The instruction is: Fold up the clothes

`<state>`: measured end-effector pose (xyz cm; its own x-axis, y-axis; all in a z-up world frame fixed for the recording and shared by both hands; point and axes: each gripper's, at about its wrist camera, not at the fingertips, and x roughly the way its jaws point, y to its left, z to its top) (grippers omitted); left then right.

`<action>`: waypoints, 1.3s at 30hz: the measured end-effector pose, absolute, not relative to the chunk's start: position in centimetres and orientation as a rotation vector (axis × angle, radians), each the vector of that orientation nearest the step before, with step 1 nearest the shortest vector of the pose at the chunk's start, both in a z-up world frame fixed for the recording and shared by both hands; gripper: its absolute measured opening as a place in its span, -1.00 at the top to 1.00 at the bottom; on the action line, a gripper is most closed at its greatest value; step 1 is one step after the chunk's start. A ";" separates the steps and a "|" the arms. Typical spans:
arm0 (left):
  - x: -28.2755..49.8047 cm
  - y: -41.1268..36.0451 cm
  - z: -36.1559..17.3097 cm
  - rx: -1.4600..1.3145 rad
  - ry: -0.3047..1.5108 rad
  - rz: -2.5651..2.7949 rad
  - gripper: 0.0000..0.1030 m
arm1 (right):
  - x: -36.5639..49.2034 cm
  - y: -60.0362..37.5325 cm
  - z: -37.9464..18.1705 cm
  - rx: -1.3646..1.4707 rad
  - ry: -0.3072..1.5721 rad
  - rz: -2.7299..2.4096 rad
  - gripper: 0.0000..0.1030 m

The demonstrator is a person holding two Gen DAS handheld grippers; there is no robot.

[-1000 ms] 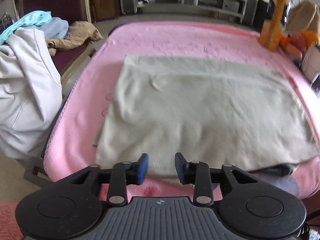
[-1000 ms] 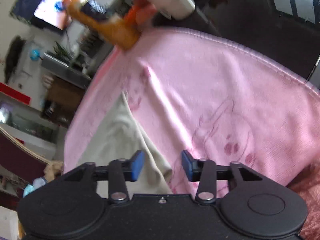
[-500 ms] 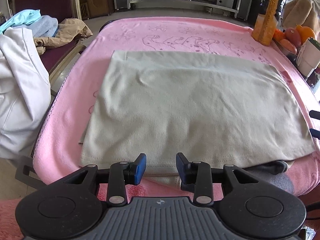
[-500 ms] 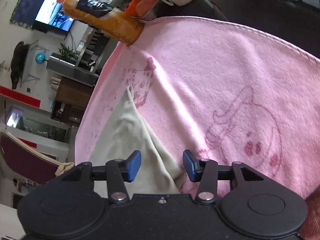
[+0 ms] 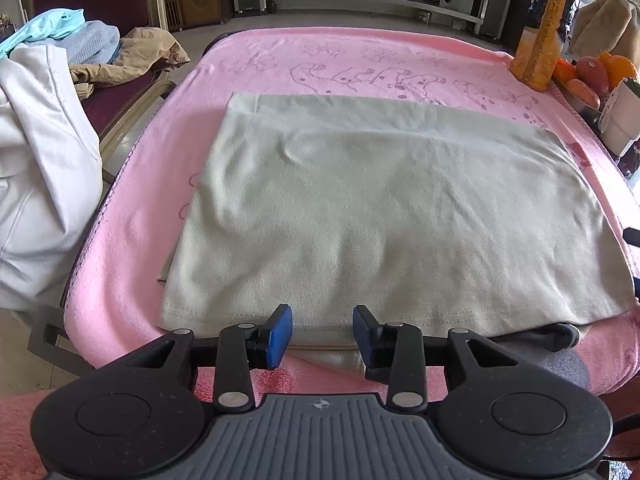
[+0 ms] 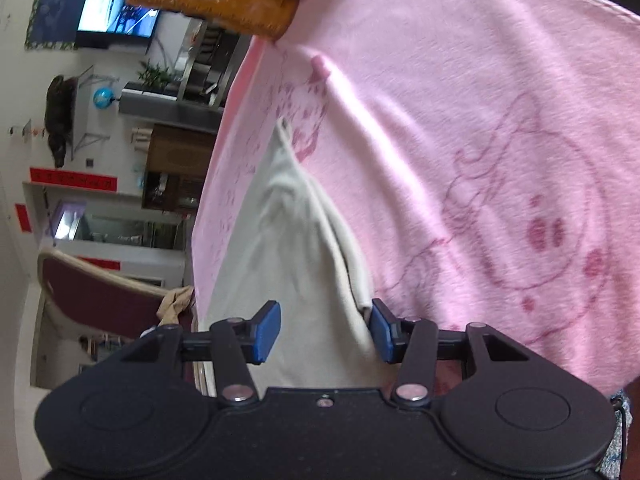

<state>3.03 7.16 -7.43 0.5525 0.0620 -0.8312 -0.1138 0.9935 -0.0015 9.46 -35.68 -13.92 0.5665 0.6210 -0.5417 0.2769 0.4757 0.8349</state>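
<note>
The left gripper (image 5: 322,330) hangs released, its blue pads apart over the near hem of the beige garment (image 5: 384,216). The right gripper (image 6: 325,330) is spread wide too, straddling the garment's layered right edge without pinching it. The garment lies folded flat in the middle of the pink blanket (image 5: 384,56). An orange juice bottle (image 5: 546,28) stands at the blanket's far right corner; a white garment (image 5: 40,152) hangs off the left side.
</note>
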 end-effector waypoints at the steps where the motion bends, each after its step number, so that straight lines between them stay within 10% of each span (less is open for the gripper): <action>1: 3.0 7.2 -7.4 -0.057 0.980 0.105 0.29 | 9.4 -35.5 -13.7 1.080 0.971 0.241 0.01; 26: 3.7 7.1 -7.9 -0.050 0.993 0.120 0.23 | 8.0 -31.3 -13.0 1.056 0.908 0.294 -0.10; 39: 3.7 7.3 -7.9 -0.056 0.997 0.115 0.22 | 8.4 -31.2 -13.4 1.079 0.831 0.082 0.32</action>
